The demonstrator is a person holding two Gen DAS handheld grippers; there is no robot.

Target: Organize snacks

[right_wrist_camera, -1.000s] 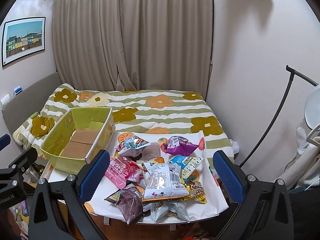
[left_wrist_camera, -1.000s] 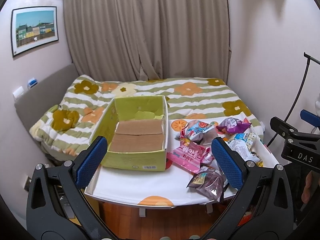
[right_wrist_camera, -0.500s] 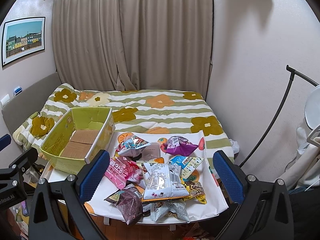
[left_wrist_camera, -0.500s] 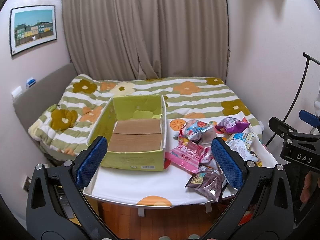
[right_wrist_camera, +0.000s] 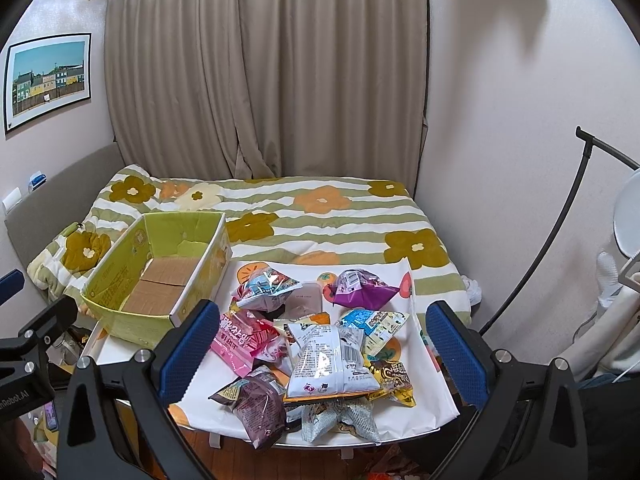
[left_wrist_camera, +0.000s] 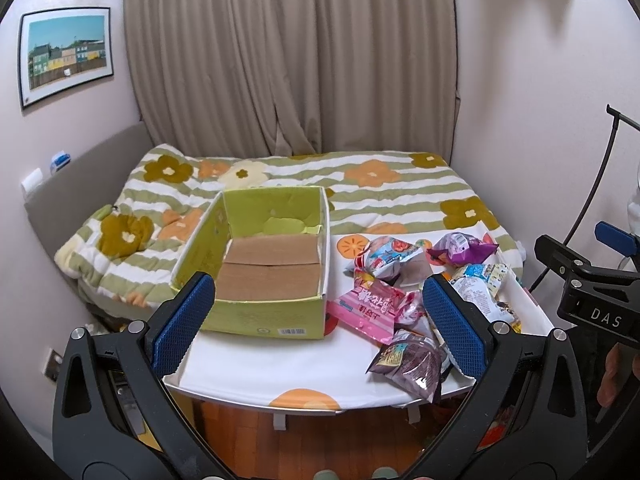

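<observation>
Nothing is packed yet: the green box (left_wrist_camera: 264, 272) is seen empty on the surface (left_wrist_camera: 272, 364), the snack packets (right_wrist_camera: 320, 344) heaped just beside it. The left gripper (left_wrist_camera: 320, 332) and right gripper (right_wrist_camera: 324, 344) are held apart, gripping nothing.

The box (left_wrist_camera: 260, 312) is matt cardboard, printed green outside, with bare brown flaps on its floor. The snack bags (right_wrist_camera: 332, 364) are glossy plastic film, crinkled and catching the light; the dark purple bag (right_wrist_camera: 256, 404) shines most. The worktop (left_wrist_camera: 256, 364) bears a smooth white sheet with orange prints, its finish faintly glossy. The quilt (right_wrist_camera: 320, 216) on the bed is soft, matt cloth, and the curtain (left_wrist_camera: 292, 56) is heavy, dull fabric in folds. The floor (left_wrist_camera: 328, 436) below is polished wood. Both sets of jaws carry rough, dimpled blue pads (left_wrist_camera: 184, 328) on matt black plastic arms with bright metal screws (right_wrist_camera: 502, 356).
</observation>
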